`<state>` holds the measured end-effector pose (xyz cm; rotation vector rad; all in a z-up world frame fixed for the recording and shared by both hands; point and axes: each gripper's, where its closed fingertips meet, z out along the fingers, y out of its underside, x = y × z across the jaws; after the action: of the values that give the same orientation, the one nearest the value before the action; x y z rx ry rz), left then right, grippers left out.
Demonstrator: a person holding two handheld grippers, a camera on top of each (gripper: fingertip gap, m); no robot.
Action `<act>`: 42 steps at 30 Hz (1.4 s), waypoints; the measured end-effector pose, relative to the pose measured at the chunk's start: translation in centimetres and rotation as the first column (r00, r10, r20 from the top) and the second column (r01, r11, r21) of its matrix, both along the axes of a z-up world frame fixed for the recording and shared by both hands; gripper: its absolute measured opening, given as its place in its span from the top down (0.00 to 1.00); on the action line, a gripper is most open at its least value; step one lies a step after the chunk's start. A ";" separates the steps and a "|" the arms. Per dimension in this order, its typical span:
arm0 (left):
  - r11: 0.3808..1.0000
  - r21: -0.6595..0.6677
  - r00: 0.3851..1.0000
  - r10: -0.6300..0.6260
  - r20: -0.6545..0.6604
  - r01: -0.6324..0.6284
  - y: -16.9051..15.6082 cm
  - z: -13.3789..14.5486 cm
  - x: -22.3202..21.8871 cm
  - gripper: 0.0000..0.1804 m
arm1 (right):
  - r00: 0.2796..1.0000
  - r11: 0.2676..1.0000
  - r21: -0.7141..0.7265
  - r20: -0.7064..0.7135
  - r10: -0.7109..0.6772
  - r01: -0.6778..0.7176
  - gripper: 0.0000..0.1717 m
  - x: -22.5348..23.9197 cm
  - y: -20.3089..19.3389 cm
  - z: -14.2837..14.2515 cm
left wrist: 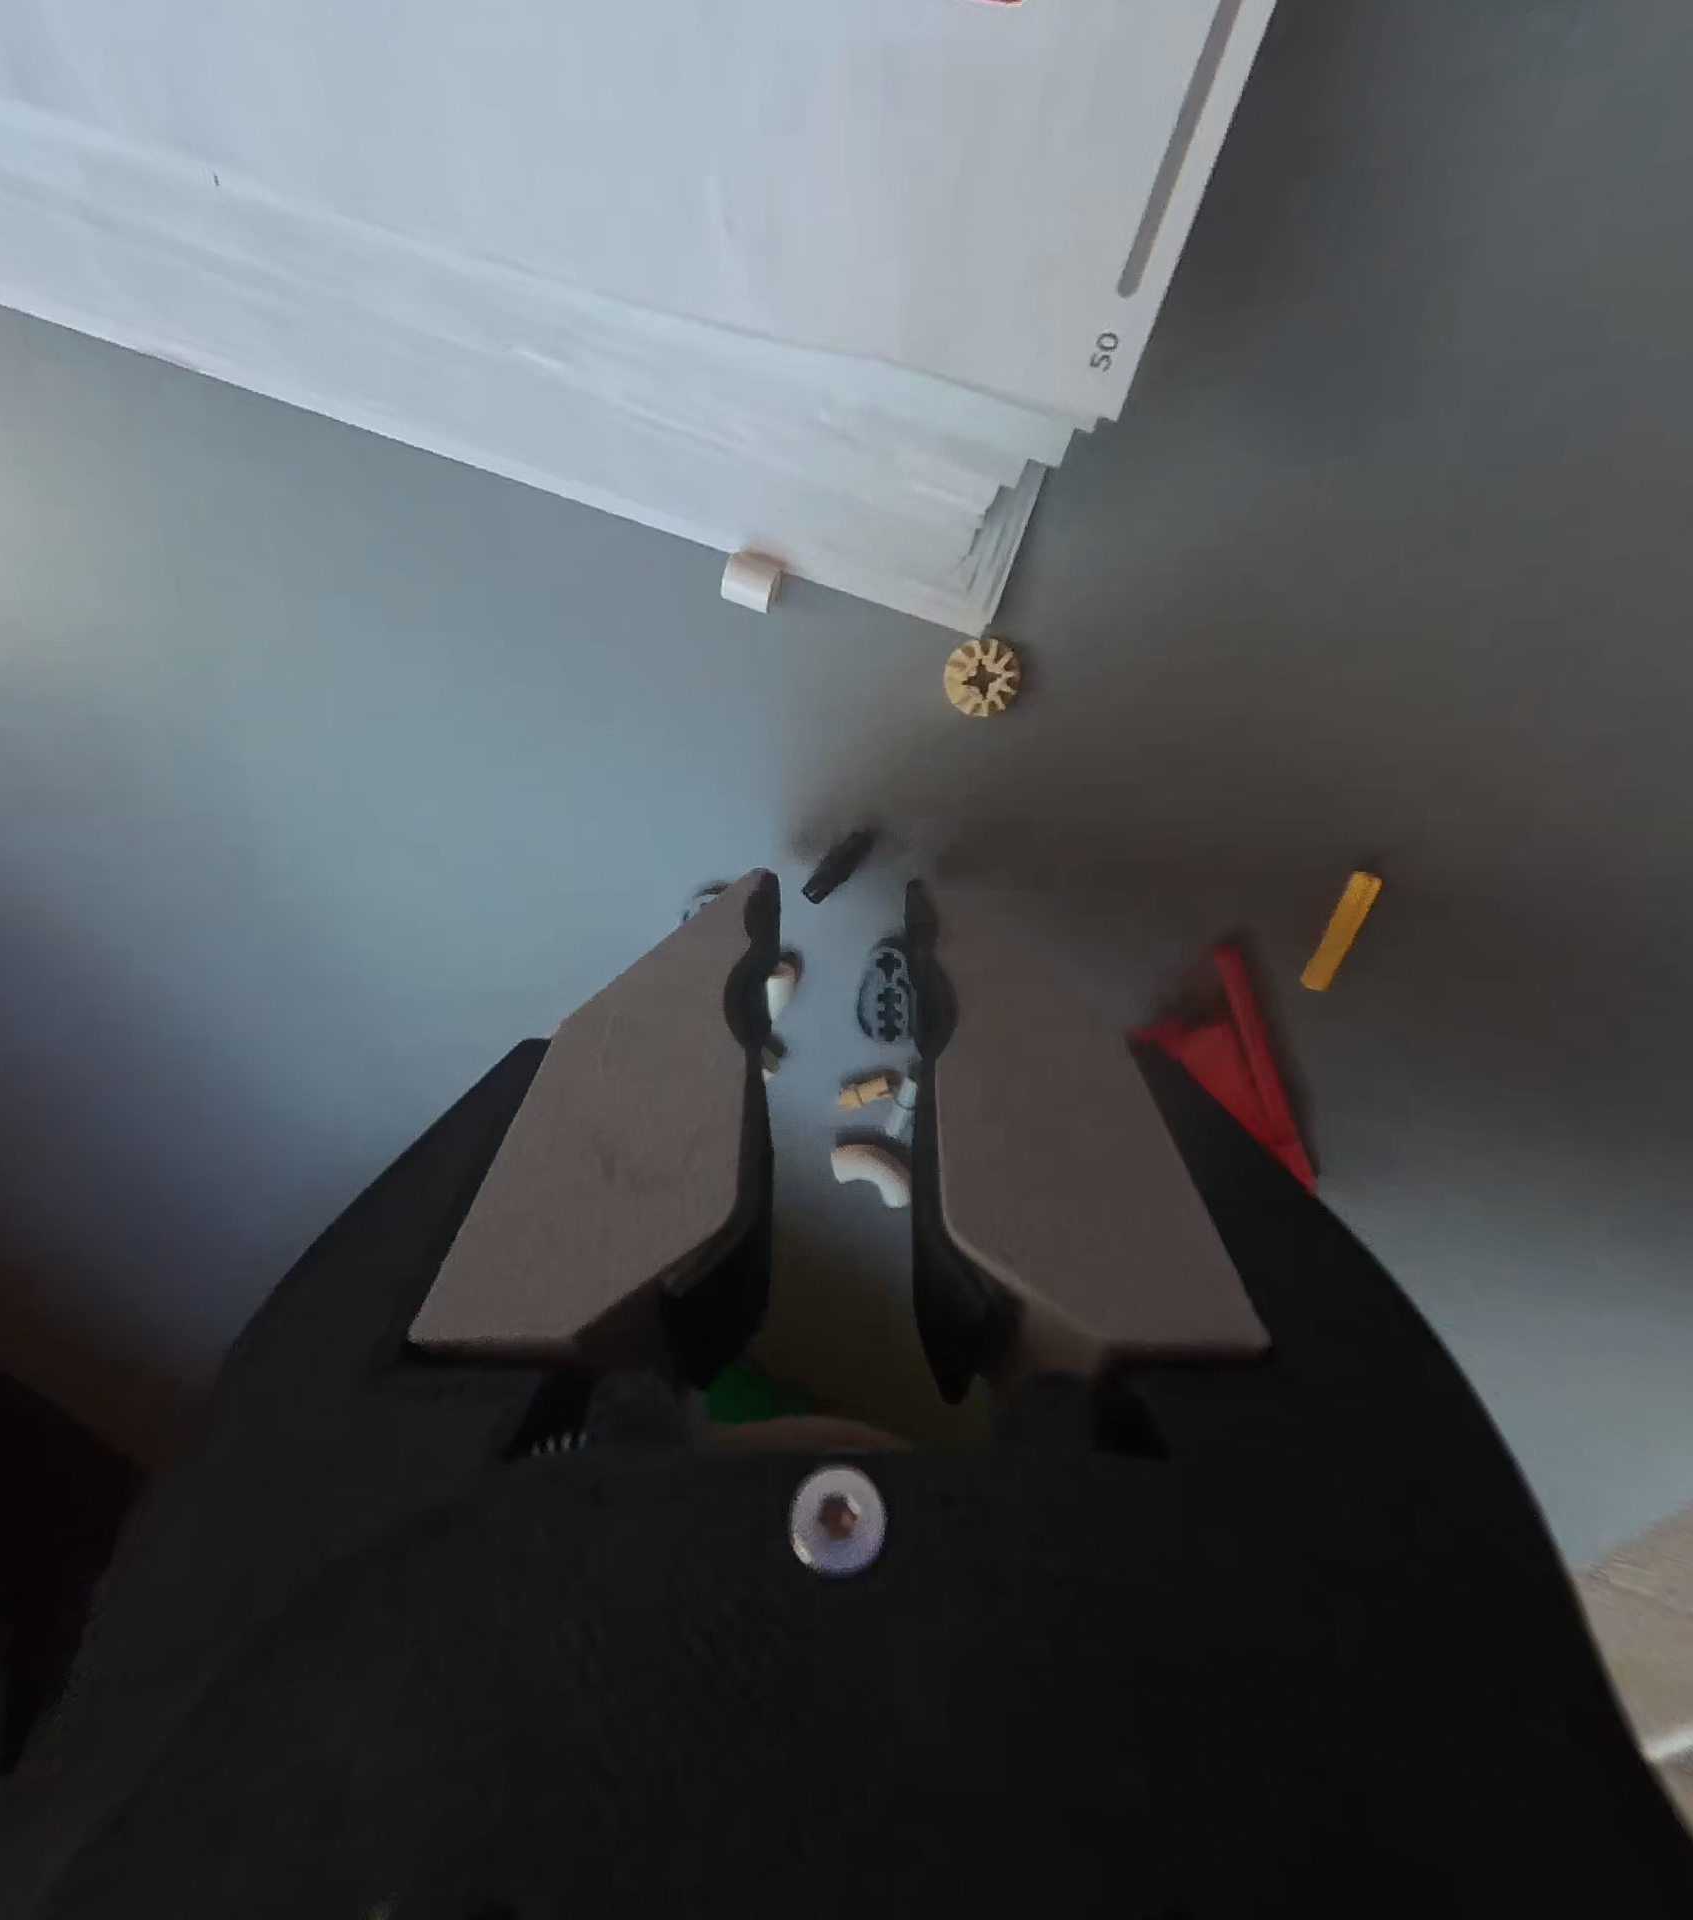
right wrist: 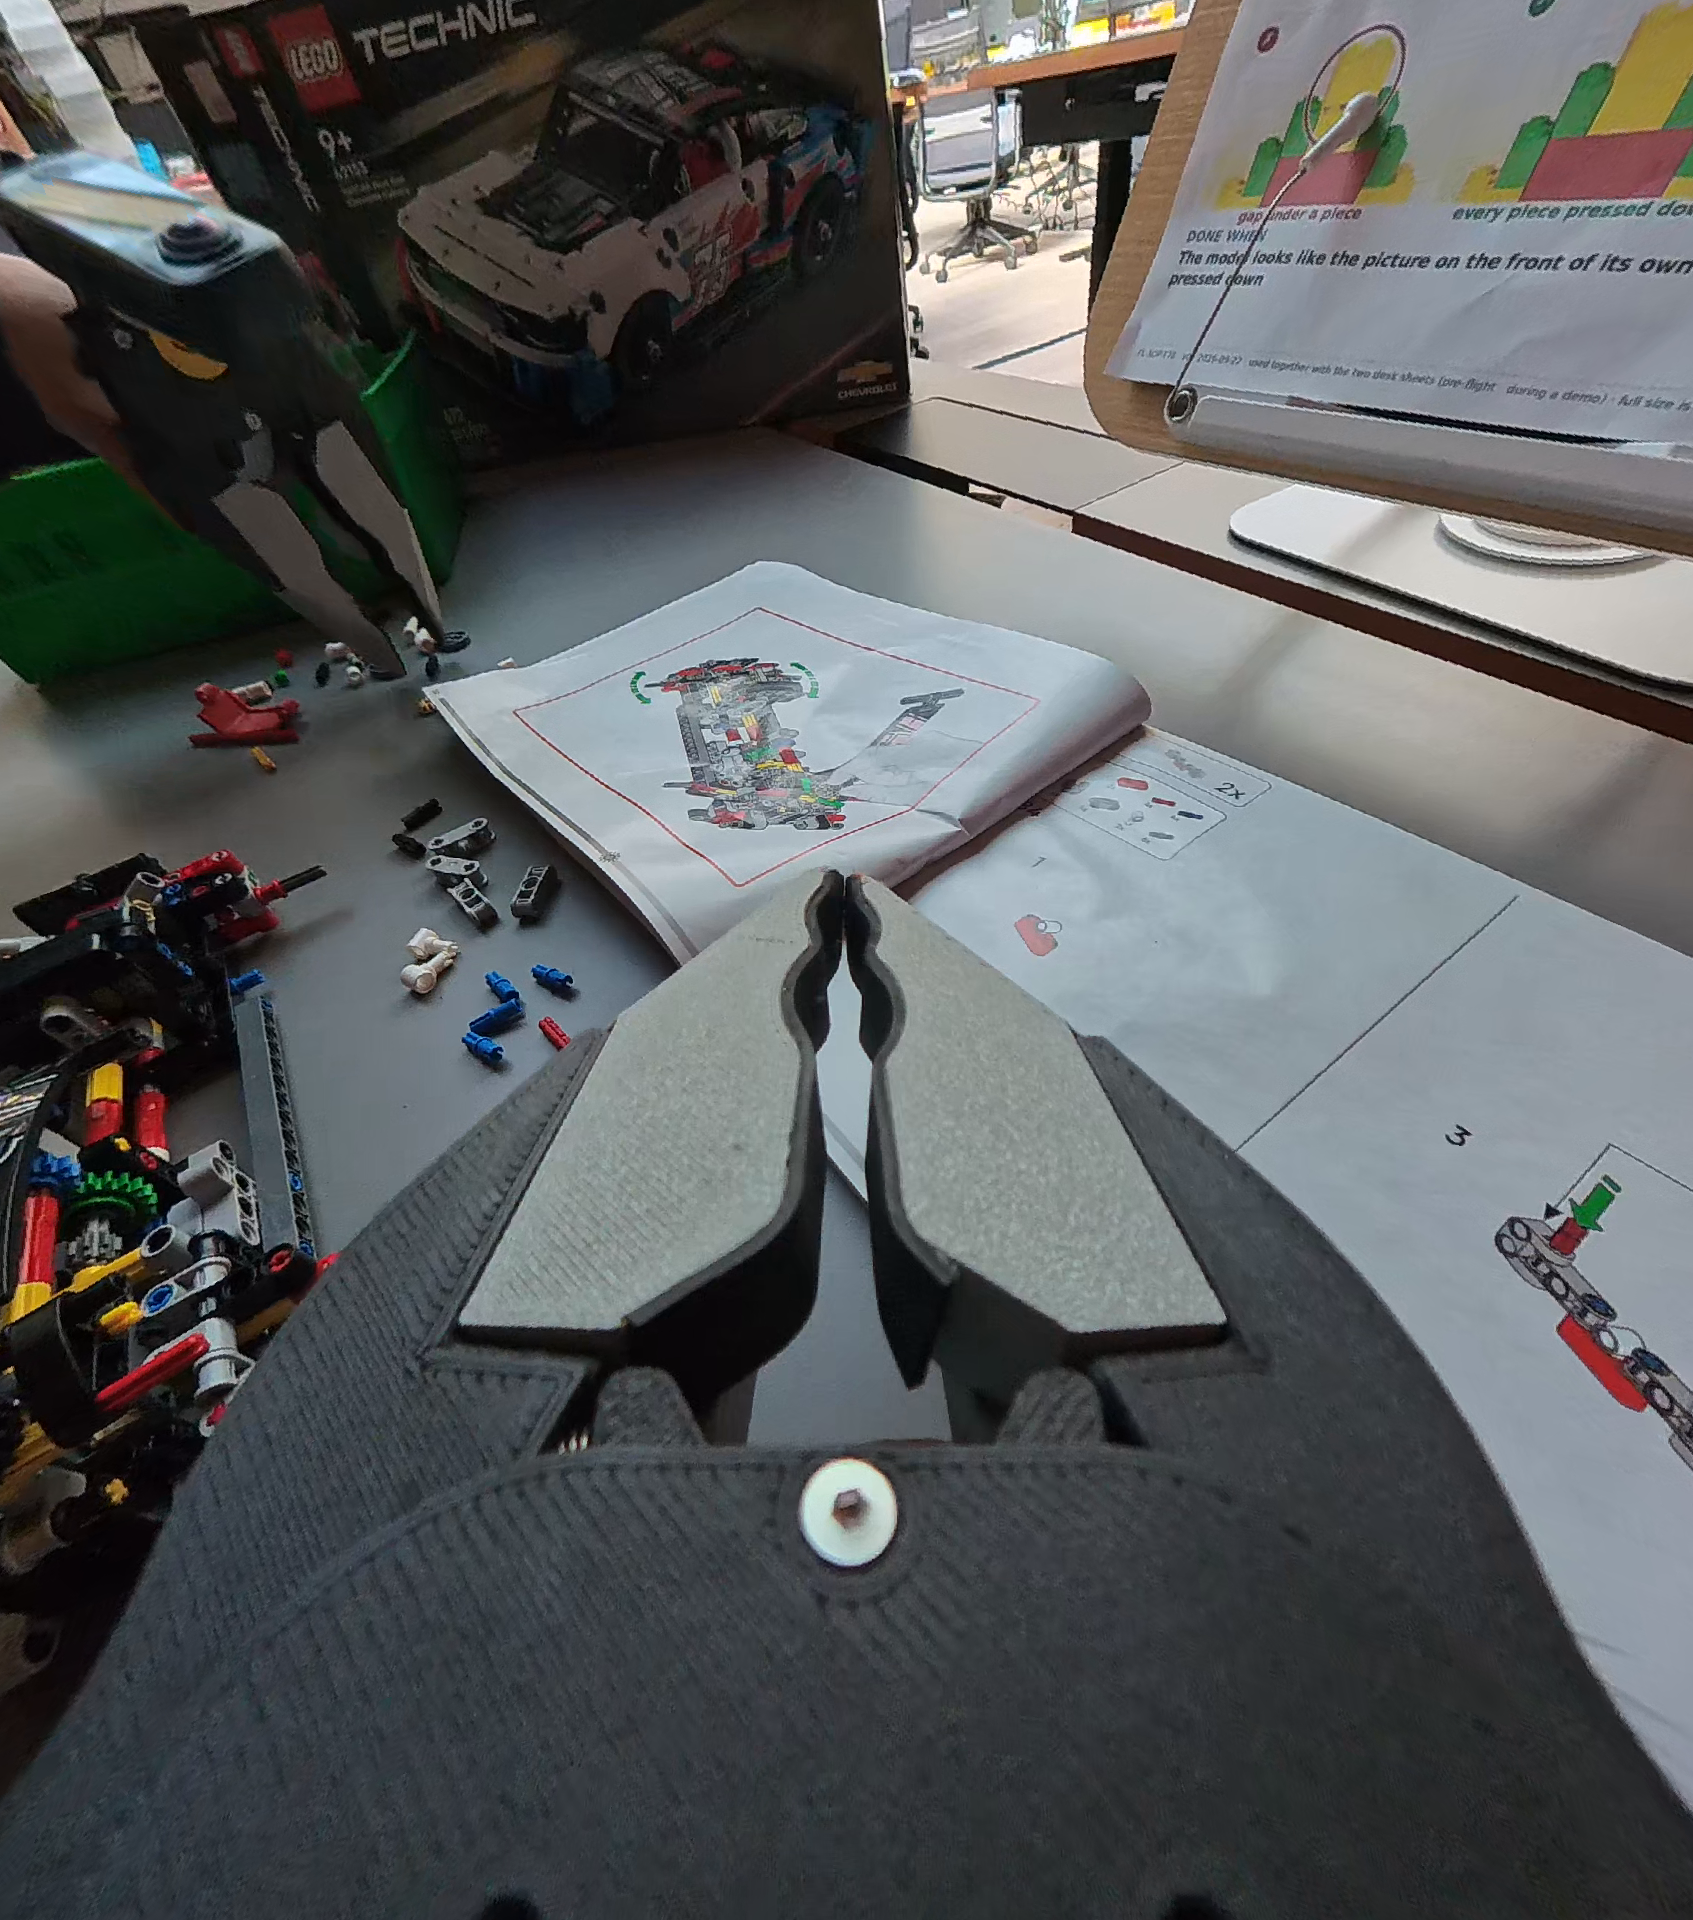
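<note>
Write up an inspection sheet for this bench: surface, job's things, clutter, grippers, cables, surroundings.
Surface: grey table, matte, no spills seen.
Job's things: part-built brick car at left; open instruction booklet mid-table; printed sheet under it.
Clutter: loose small pieces: tan gear, black pin, yellow bar, red piece, blue pins.
Grippers: left gripper open above small pieces, nothing gripped; right gripper shut, nothing seen between its tips, over the booklet's edge.
Cables: nothing seen.
Surroundings: toy box, green bin, document stand.
</note>
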<state>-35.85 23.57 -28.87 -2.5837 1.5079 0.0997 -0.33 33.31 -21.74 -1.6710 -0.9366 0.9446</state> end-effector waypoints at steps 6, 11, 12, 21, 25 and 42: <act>1.000 -0.002 0.999 -0.006 0.048 0.007 0.4 -0.5 0.3 0.99 | 1.000 1.000 -0.002 -0.001 -0.002 0.002 1.00 0.0 0.1 0.0; 0.998 -0.024 0.985 -0.057 0.162 0.061 -1.0 0.6 3.5 0.99 | 1.000 1.000 -0.003 -0.003 -0.003 0.003 1.00 0.1 0.1 0.0; 0.996 -0.029 0.976 -0.080 0.202 0.087 -1.5 1.1 4.8 0.99 | 1.000 1.000 -0.004 -0.002 -0.002 0.001 1.00 0.0 0.1 0.0; 0.970 0.021 0.955 -0.242 0.170 0.242 -1.9 -0.2 11.9 0.99 | 1.000 1.000 0.000 0.006 -0.002 0.002 1.00 0.0 -0.1 -0.1; 0.971 0.011 0.954 -0.235 0.186 0.237 -1.7 -0.5 12.6 0.93 | 1.000 1.000 0.000 -0.011 -0.008 0.008 1.00 0.2 0.1 0.2; 0.764 0.213 0.791 0.605 0.088 -0.608 1.1 4.0 -7.0 0.91 | 1.000 1.000 -0.003 0.004 0.005 -0.005 1.00 -0.2 -0.1 -0.1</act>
<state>-42.81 24.67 -24.88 -2.7463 0.5406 0.3066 -0.54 33.19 -21.85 -1.6748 -0.9432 0.9469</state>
